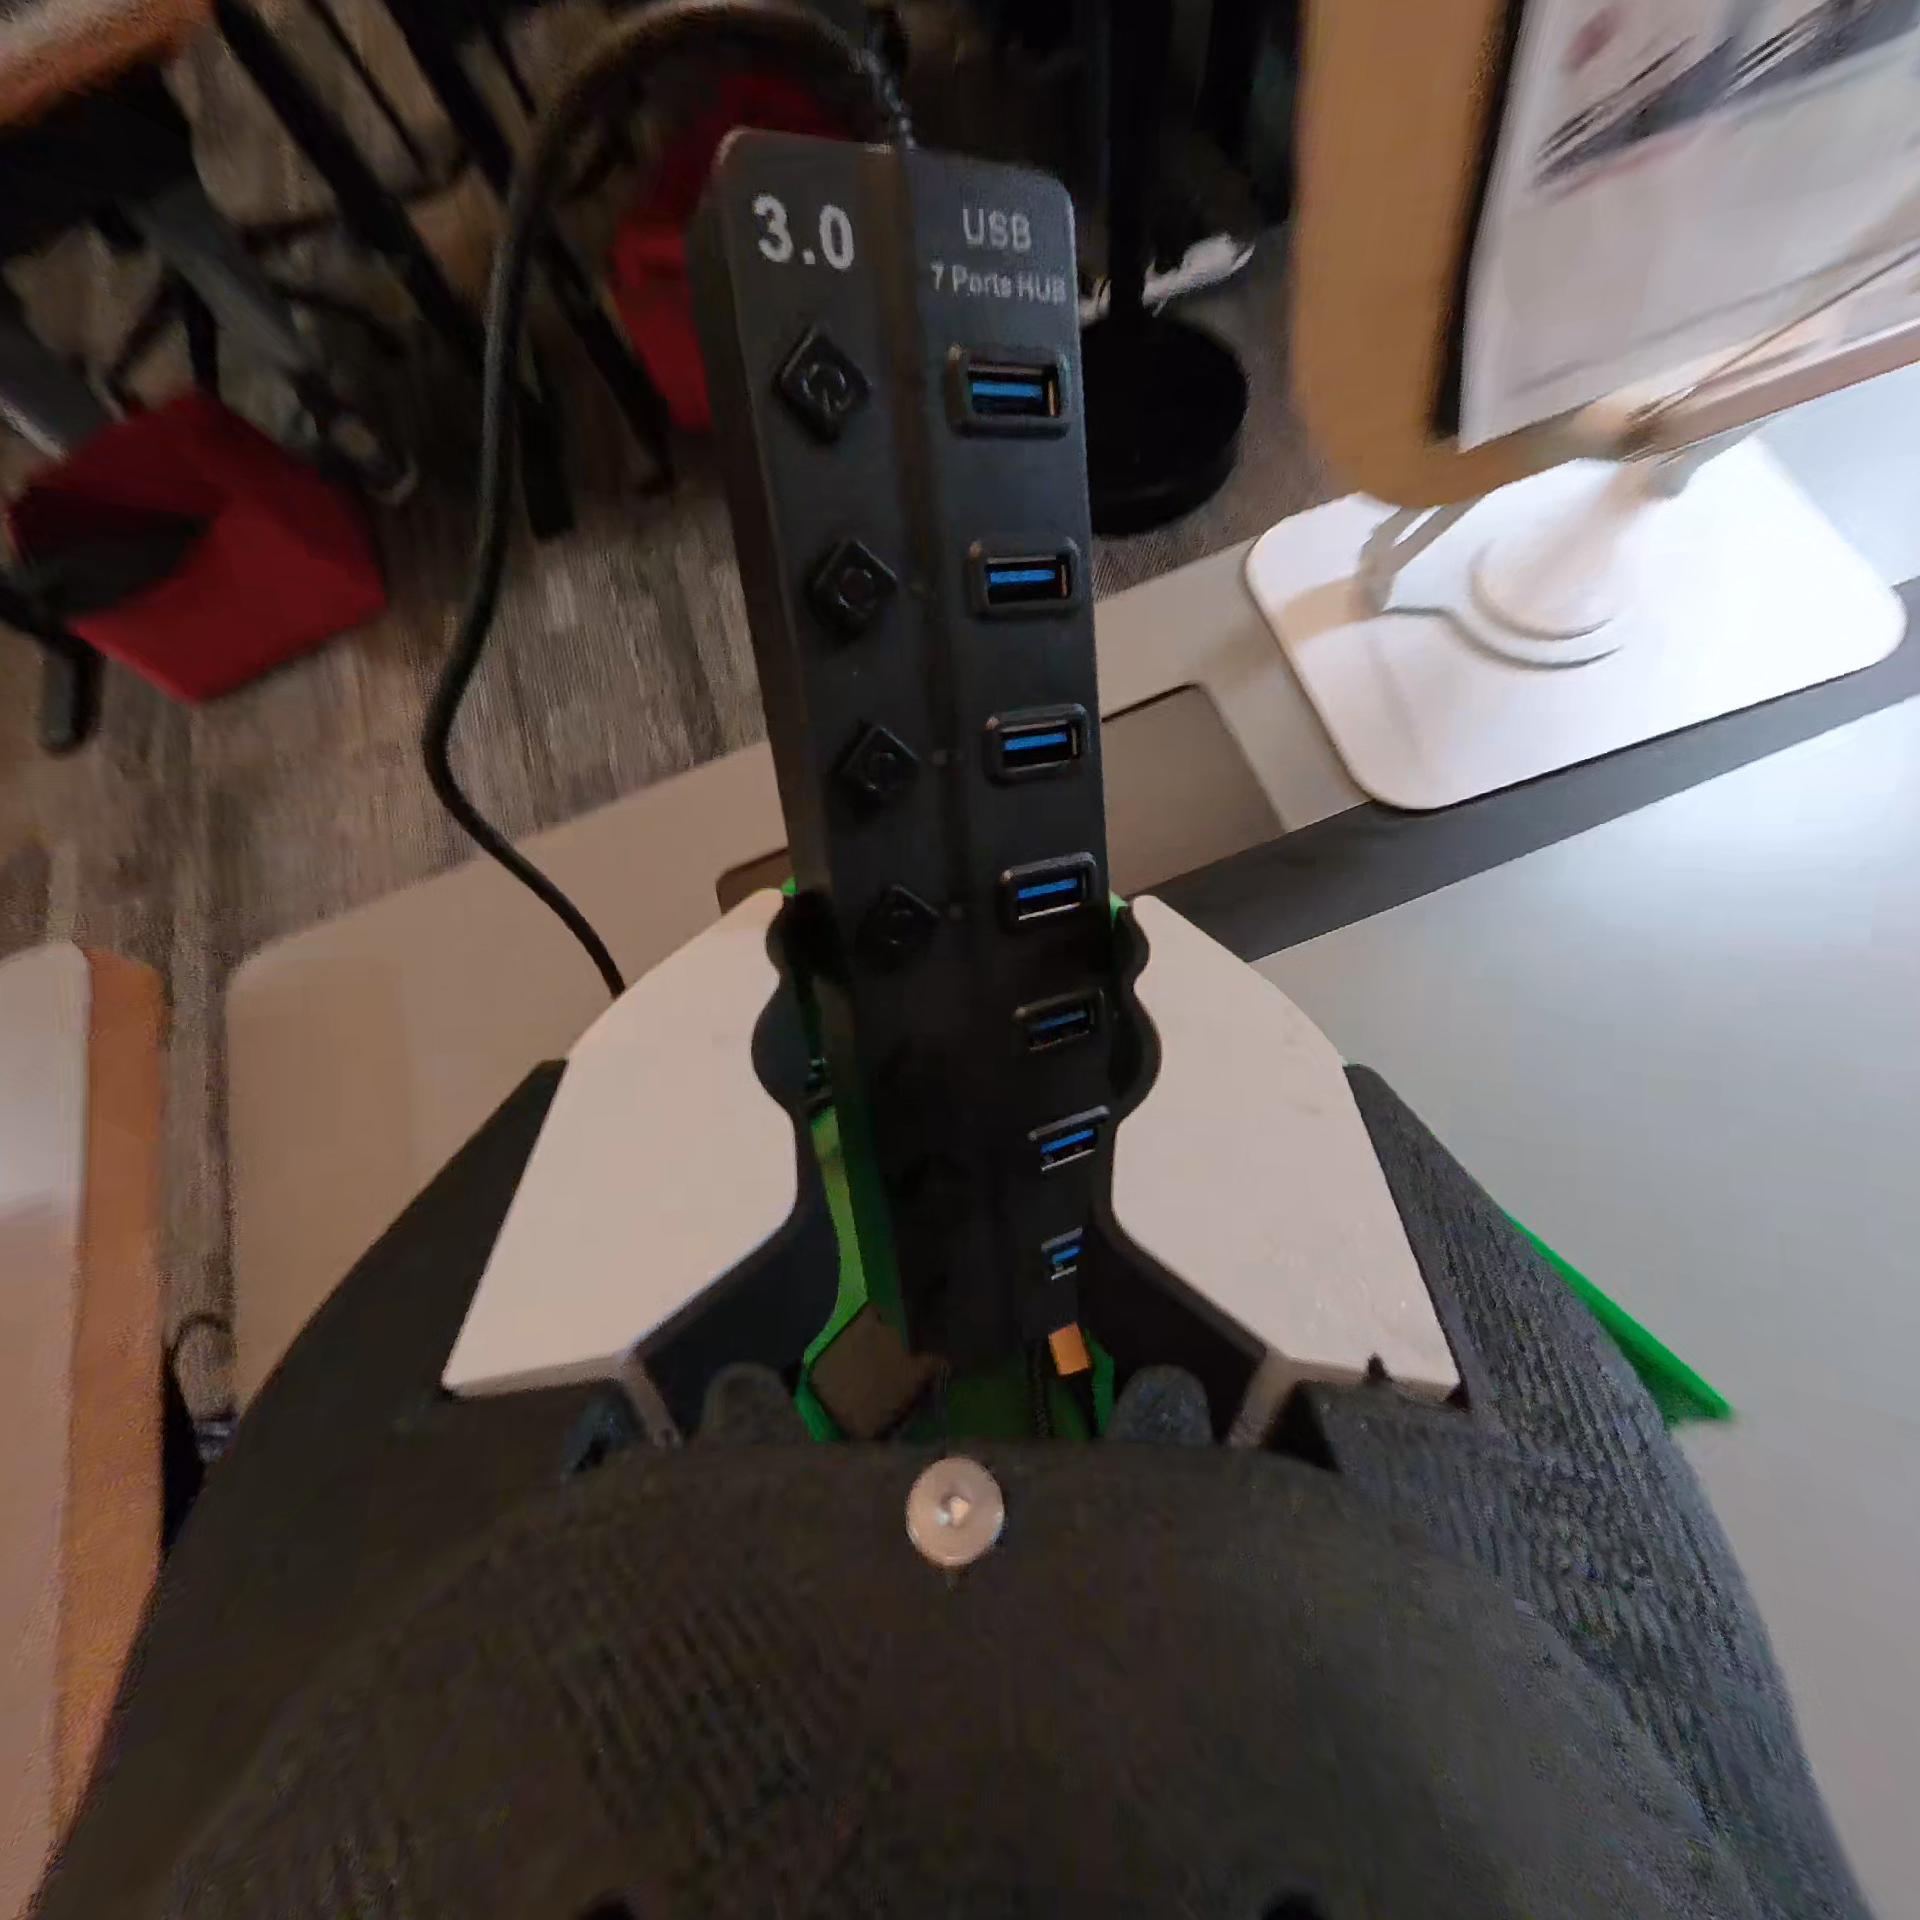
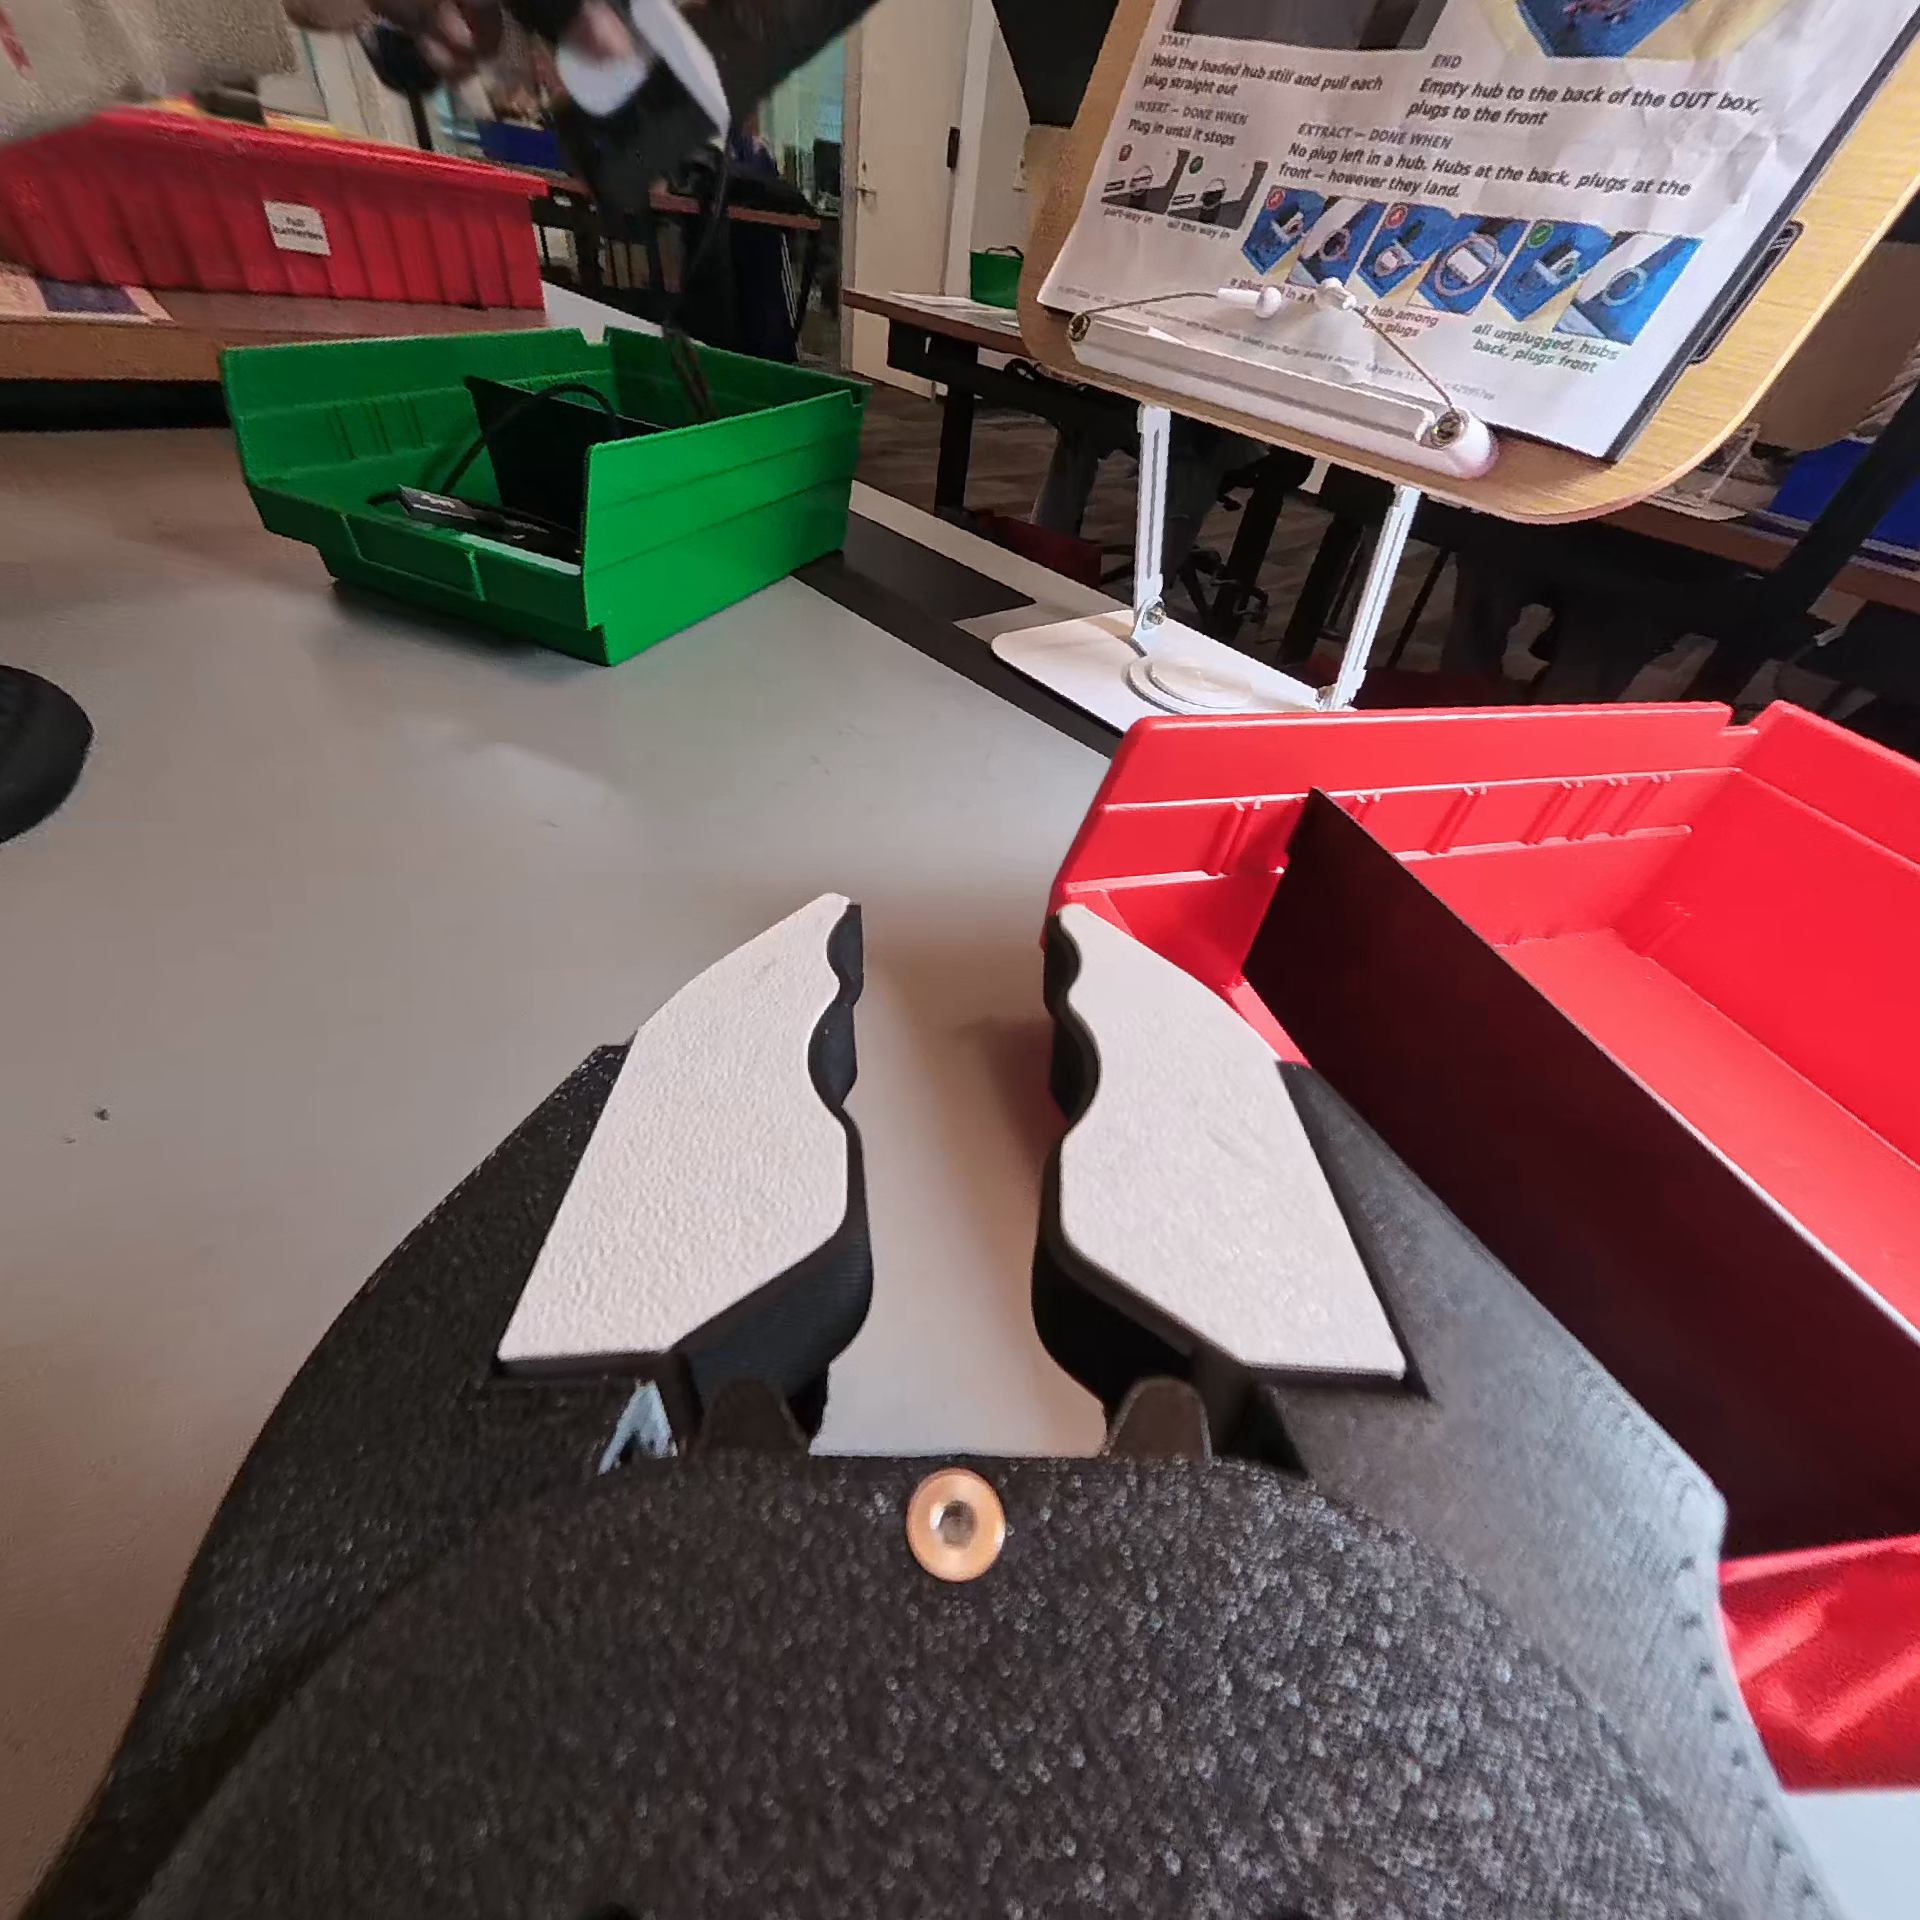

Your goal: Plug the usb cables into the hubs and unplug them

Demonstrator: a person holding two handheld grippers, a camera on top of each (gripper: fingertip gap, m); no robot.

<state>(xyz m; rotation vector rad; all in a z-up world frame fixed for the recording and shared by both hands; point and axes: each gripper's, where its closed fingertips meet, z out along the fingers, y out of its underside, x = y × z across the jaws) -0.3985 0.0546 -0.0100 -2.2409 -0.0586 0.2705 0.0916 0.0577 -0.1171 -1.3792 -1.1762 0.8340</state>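
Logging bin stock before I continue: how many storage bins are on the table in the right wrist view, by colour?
Green bin: 1
Red bin: 1
Total: 2, each with a black divider. A red ribbed thing at far left, off the table, isn't counted.

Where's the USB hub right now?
In the left wrist view the USB hub stands centre frame, clamped between the left gripper's fingers, lifted above the green bin.

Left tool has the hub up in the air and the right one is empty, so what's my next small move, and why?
Probably bring the right tool toward the green bin for a cable: it is open and empty beside the red bin, whereas the left tool grips the USB hub, whose visible ports look empty.
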